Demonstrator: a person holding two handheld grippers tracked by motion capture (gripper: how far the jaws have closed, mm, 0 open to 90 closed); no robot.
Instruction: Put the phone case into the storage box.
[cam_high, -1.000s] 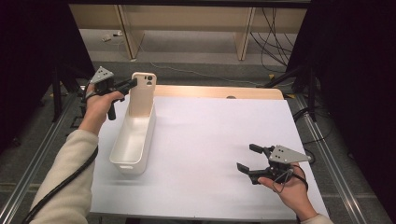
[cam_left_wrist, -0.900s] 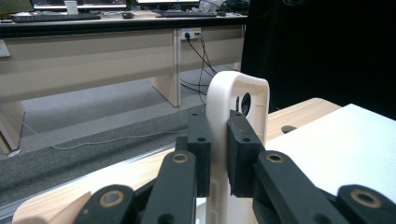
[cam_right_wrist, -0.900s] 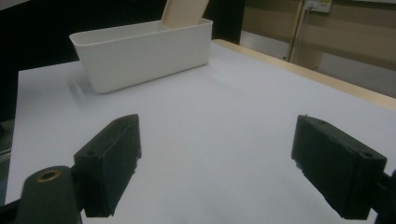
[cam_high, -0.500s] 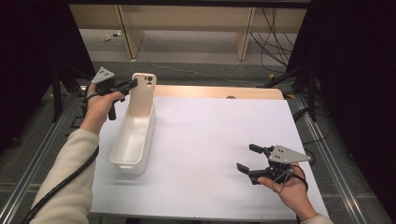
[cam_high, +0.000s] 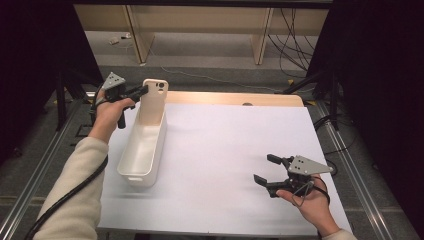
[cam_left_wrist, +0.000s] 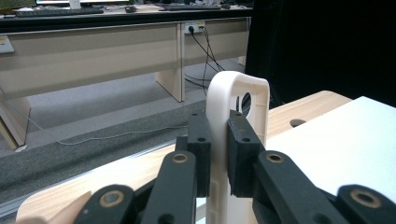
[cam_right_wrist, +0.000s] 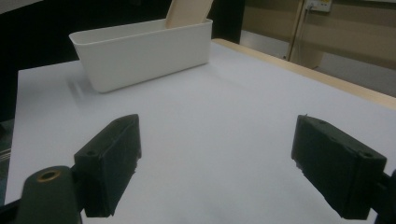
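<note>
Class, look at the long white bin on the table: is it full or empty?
Empty. In the high view the white bin shows a bare inner floor with nothing lying in it. The left gripper is clamped on its tall handle end.

Bin on bench, left side; left gripper at its far end; right gripper near right, well apart.

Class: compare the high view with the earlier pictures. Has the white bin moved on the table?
No. The bin lies at the same spot beside the table's left edge, its handle clamped by the left tool.
</note>
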